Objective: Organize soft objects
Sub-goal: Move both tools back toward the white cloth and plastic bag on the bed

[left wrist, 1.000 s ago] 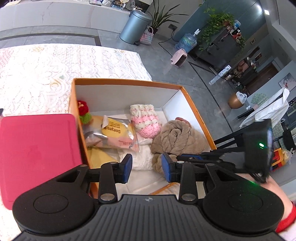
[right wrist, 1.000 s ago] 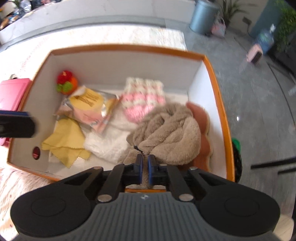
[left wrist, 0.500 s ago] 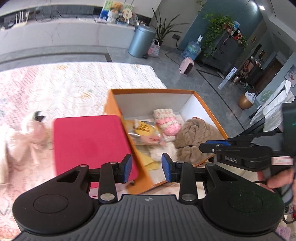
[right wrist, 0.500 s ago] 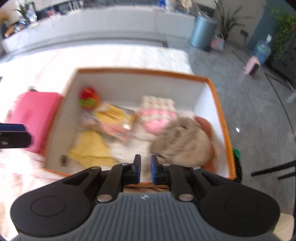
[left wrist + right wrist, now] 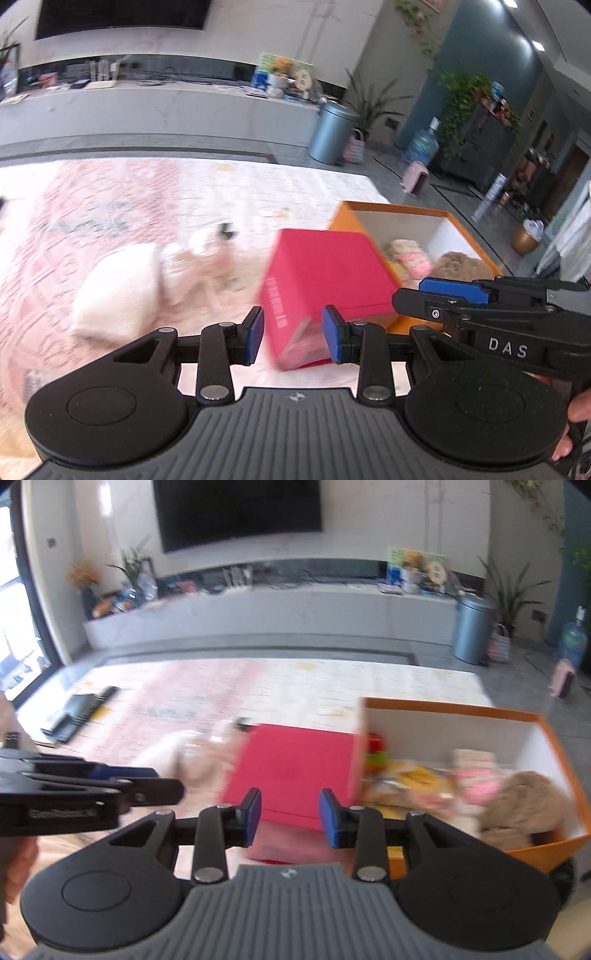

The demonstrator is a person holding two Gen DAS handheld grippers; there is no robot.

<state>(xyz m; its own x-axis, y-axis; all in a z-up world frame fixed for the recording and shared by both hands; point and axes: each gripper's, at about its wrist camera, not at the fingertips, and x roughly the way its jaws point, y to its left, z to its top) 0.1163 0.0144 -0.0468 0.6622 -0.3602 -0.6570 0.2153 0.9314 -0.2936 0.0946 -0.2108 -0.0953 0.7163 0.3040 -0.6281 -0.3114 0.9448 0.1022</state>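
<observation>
An orange box with white walls stands at the right. It holds a brown fluffy cloth, a pink-and-cream knit piece, a yellow snack bag and a red-green toy. The box also shows in the left wrist view. A pale pink and white soft bundle lies blurred on the cloth to the left; it also shows in the right wrist view. My left gripper is open and empty. My right gripper is open and empty, left of the box.
A red flat box lies beside the orange box on the patterned tablecloth. A dark device lies at the far left. A grey bin and plants stand on the floor beyond.
Both grippers have pulled back and swung left, away from the orange box. The right gripper has opened and left the brown cloth in the box. The soft bundle has come into view.
</observation>
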